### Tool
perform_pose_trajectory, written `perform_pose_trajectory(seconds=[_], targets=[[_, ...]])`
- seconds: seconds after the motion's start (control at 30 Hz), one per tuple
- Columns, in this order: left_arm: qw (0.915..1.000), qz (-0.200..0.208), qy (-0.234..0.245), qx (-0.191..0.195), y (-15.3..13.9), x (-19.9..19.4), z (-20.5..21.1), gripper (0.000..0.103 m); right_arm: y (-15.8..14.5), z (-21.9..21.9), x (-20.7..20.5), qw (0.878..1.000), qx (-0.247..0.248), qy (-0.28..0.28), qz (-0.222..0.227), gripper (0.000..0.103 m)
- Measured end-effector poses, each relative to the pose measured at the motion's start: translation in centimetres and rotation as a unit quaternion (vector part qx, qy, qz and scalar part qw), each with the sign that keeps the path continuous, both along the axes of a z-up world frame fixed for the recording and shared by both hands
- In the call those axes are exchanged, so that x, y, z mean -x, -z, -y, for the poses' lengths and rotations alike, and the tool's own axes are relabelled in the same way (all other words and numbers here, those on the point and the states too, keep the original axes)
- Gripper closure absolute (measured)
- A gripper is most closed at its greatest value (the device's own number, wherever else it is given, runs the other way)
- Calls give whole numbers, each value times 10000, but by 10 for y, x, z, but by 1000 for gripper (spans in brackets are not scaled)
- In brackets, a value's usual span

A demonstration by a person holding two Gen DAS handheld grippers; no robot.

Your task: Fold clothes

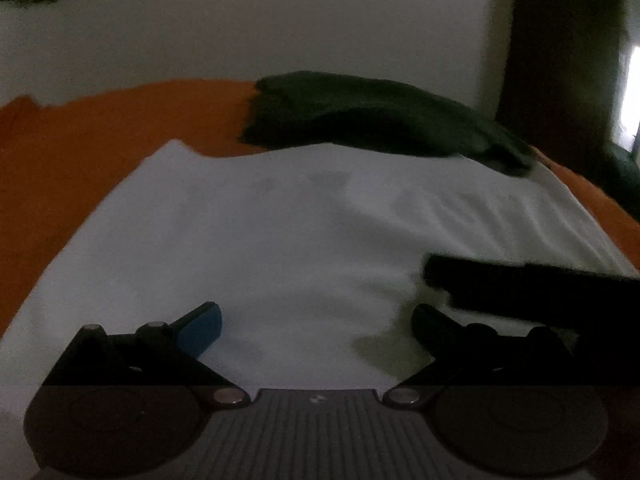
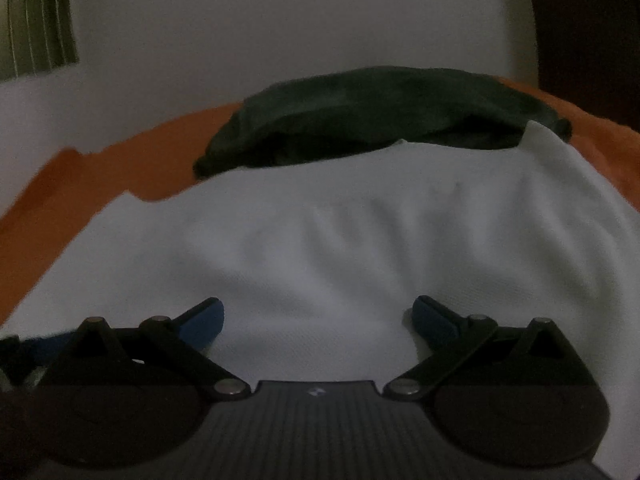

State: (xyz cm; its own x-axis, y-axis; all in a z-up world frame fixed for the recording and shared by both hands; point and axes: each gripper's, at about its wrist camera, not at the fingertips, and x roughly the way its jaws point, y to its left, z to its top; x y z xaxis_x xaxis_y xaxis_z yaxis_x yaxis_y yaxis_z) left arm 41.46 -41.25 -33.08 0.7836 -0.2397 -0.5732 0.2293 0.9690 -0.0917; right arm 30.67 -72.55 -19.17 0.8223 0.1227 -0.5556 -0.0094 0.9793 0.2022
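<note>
Two grippers, left (image 1: 316, 326) and right (image 2: 318, 320), hover with fingers apart over the white cloth (image 1: 260, 240), not yet folded.

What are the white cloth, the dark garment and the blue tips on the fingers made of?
White cloth: soft matte fabric, probably cotton knit, since it wrinkles gently. Dark garment: thicker, fuzzy-edged fabric, maybe fleece or towelling; too dim to be sure. Blue tips on the fingers: matte padding, likely rubber or foam, on black arms that look like plastic.

The garment (image 1: 256, 240) is plain white. A dark green cloth (image 1: 360, 120) lies on an orange sheet (image 1: 100, 132). The pads (image 2: 202, 326) are blue.
</note>
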Motion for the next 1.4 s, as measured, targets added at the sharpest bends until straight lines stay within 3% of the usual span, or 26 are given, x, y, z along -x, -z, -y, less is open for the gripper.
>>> perform_pose_trajectory(seconds=[0.07,0.17,0.23,0.3,0.37,0.47,0.6,0.7,0.8,0.87,0.9,0.93,1.0,1.07,1.13,1.2,1.23,1.33,1.4], targets=[[9999,9,70,-99,0,-3,-4,0,-3,4,2,9994,336,-99,-19,0],[9999,5,141,28,0,-3,-14,0,-1,41,22,9998,134,-38,131,0],[9998,-19,141,143,1,-11,-20,0,-4,65,34,9994,69,217,264,0],[9996,-38,121,234,2,-19,-25,0,-5,87,41,9970,340,627,310,0],[9999,1,-100,89,0,-19,-31,0,3,113,43,9907,570,1232,17,0],[9996,46,-256,-106,1,-17,-38,0,16,170,55,9874,-539,1483,132,0],[9950,23,-951,-307,1,-19,-56,0,15,174,54,9908,-260,1322,116,0],[9926,-150,-1199,-115,0,-26,-74,0,14,175,52,9916,-205,1280,57,0],[9848,-445,-1626,-409,-12,-35,-78,0,3,178,51,9863,495,1571,-40,0],[9790,-340,-1928,-565,-31,-34,-76,0,-10,180,56,9759,1243,1795,11,0],[9826,-130,-1778,-511,-44,-31,-71,0,-17,178,57,9686,1674,1836,116,0],[9861,66,-1600,-444,-56,-30,-65,0,-23,175,58,9669,1886,1700,254,0],[9944,312,-987,-194,-74,-37,-44,0,-43,168,49,9789,1758,946,440,0],[9991,254,-286,179,-79,-61,-13,0,-54,158,29,9932,1075,254,361,0],[9981,197,337,474,-73,-91,25,0,-55,139,-3,9994,116,-241,211,0],[9983,128,474,301,-55,-123,57,0,-42,116,-32,9982,-263,-508,190,0],[9992,49,388,106,-45,-137,69,0,-35,106,-43,9975,-227,-643,210,0],[9992,-151,334,-167,-22,-169,69,0,-12,80,-88,9927,585,-1049,-66,0],[9996,133,248,-63,-27,-177,47,0,-5,92,-102,9912,890,-963,-185,1]])
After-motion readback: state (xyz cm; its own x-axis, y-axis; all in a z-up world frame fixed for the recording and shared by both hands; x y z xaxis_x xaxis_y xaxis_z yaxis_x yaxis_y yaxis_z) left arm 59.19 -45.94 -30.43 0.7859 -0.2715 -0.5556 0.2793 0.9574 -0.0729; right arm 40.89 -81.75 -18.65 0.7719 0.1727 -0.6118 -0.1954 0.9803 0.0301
